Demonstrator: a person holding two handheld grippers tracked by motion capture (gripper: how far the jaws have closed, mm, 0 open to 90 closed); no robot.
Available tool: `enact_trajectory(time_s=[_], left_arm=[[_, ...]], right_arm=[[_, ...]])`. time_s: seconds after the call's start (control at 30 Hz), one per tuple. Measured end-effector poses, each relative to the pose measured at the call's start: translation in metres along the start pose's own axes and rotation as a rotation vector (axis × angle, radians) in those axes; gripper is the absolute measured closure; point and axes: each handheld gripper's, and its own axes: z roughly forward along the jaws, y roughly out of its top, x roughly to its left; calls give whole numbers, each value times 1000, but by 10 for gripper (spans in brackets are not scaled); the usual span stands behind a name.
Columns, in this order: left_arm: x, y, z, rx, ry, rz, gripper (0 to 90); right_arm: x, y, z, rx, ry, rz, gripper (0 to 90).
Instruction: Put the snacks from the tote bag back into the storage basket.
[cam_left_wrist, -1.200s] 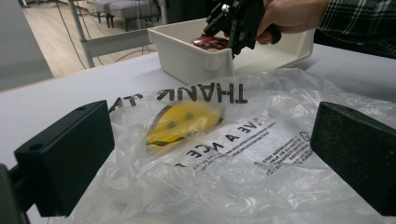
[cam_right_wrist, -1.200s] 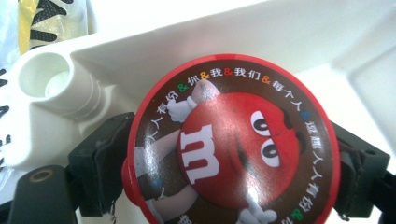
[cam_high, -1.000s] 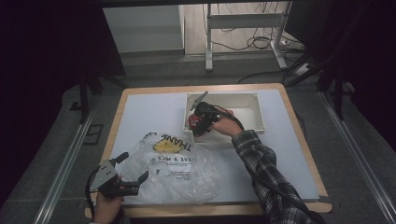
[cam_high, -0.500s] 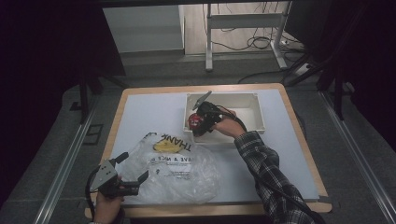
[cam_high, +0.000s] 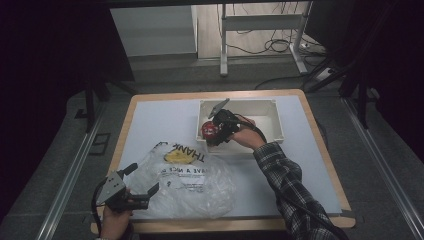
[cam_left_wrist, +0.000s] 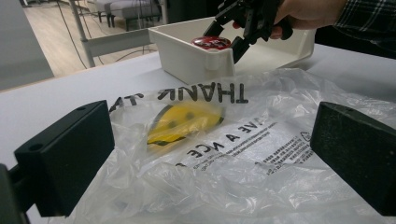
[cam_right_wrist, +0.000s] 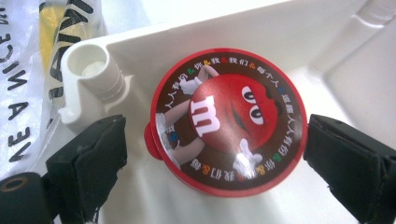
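Flanking the red candy tub (cam_right_wrist: 229, 121) without contact, the right gripper (cam_high: 212, 131) fingers (cam_right_wrist: 88, 163) had just been opening; the tub lay inside the white bin (cam_high: 270, 112). The left gripper (cam_high: 134, 184) fingers stood wide, empty, at the plastic bag (cam_high: 192, 182) on the table (cam_high: 150, 120).

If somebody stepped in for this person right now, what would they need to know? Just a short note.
Right gripper: in the white bin, jaws either side of the red candy tub; they have just been opening, with a gap showing at the left pad, so count the tub as not gripped.
Left gripper: open, at the near edge of the plastic bag, holding nothing.
Tub: in the bin's corner nearest the bag.
Bag: lying flat on the table, nothing visible inside except its print.
Done: little that shows.
Left: probably grip the tub, open the bag, put the tub in.
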Motion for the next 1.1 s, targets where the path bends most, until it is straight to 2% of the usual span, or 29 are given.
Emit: enact_trajectory(time_s=[0.57,1.1], left_arm=[[0,0,0,2,0,0,0],[0,0,1,3,0,-2,0]], right_arm=[[2,-14,-15,-36,-12,29,64],[11,-22,-24,-69,-19,28,64]])
